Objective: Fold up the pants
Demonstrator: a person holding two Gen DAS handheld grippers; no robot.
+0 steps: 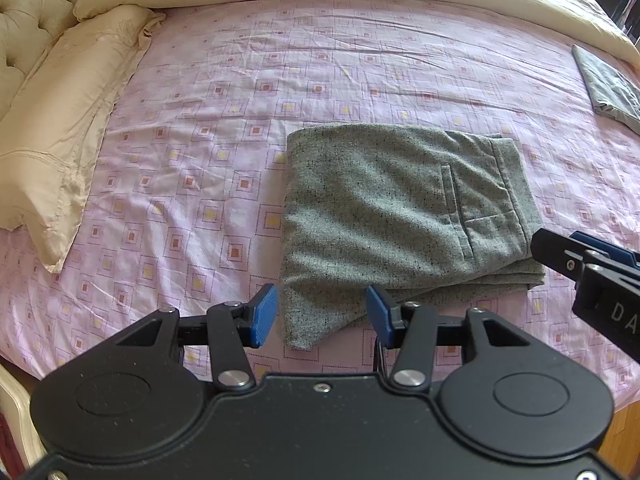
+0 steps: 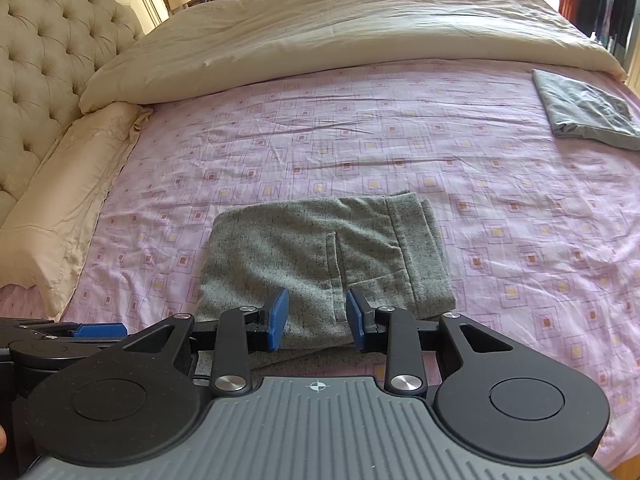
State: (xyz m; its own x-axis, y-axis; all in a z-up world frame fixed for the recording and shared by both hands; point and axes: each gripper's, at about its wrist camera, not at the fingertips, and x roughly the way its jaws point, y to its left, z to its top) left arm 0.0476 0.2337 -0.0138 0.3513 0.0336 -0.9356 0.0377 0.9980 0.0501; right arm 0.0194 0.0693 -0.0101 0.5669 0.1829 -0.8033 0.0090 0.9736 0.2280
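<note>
Pants (image 1: pixel 400 208) of speckled grey wool are seen folded into a compact, roughly rectangular bundle on the bed (image 1: pixel 224 80), near its front edge and about midway across the pink patterned sheet; the long axis of the bundle is laid across the bed, from left to right in both views; the waistband end is turned to the right, with a welt pocket and its seams shown on the top layer, and the folded edge is turned to the left; lower layers are left protruding along the near edge, and a loose corner is seen hanging toward the front left.

Left tongs (image 1: pixel 322 316) are held apart above the near left corner of the bundle, with nothing clamped between the blue pads; right tongs (image 2: pixel 318 318) are likewise held apart, less widely, over the near edge by the pocket seam; whether their pads touch the cloth cannot be told.

A beige pillow (image 1: pixel 60 152) is laid at the left by the tufted headboard (image 2: pixel 52 48); a cream duvet (image 2: pixel 340 28) is pushed to the far side; a second folded grey garment (image 2: pixel 584 110) is placed at the far right, well apart from the pants.
</note>
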